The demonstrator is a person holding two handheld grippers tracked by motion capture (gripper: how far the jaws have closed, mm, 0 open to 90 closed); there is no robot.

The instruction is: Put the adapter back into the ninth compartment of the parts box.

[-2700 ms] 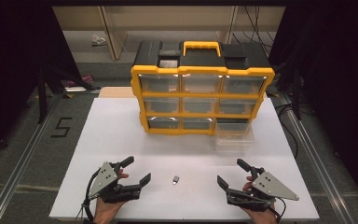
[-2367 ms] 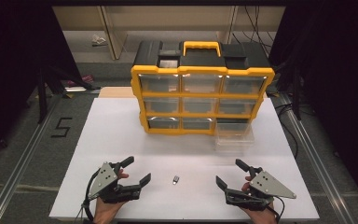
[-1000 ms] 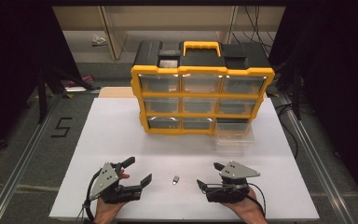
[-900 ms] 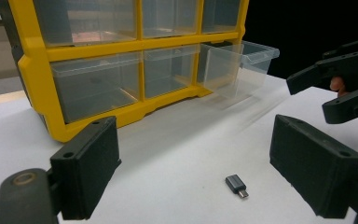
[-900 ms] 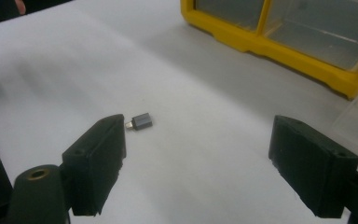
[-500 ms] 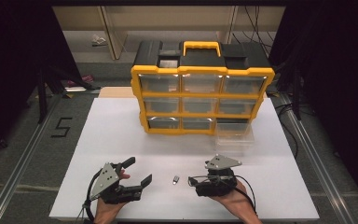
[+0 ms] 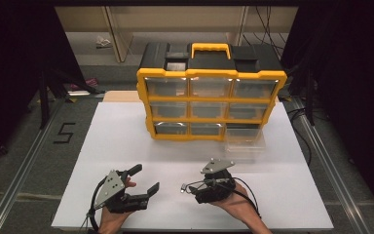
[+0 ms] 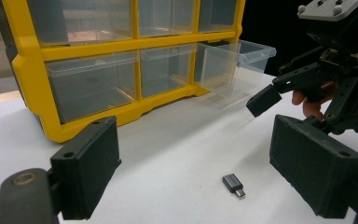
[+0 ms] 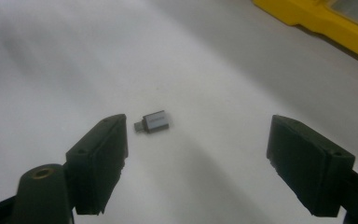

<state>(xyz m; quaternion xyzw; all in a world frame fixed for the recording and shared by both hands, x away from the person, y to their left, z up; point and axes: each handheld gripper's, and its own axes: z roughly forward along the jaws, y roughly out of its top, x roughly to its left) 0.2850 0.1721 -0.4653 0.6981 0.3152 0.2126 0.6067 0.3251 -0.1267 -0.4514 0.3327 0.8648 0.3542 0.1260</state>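
Note:
A small grey USB adapter [image 7: 181, 190] lies on the white table [image 7: 126, 136] near the front edge. My right gripper [image 7: 191, 187] is open and points left at it. In the right gripper view the adapter [image 9: 154, 122] lies on the table between the spread jaws, closer to the left one and touching neither. My left gripper [image 7: 145, 179] is open at the front left and holds nothing. Its own view has the adapter [image 8: 234, 185] between its jaws farther off, with the right gripper [image 8: 307, 88] beyond it.
A yellow drawer organizer [image 7: 209, 97] with clear drawers stands at the back middle of the table. One clear drawer [image 7: 245, 141] is pulled out at its bottom right and rests on the table. Dark floor with metal rails [image 7: 24, 165] flanks the table.
My right gripper has moved left from the front right of the table to the adapter and now straddles it. The left gripper has stayed put.

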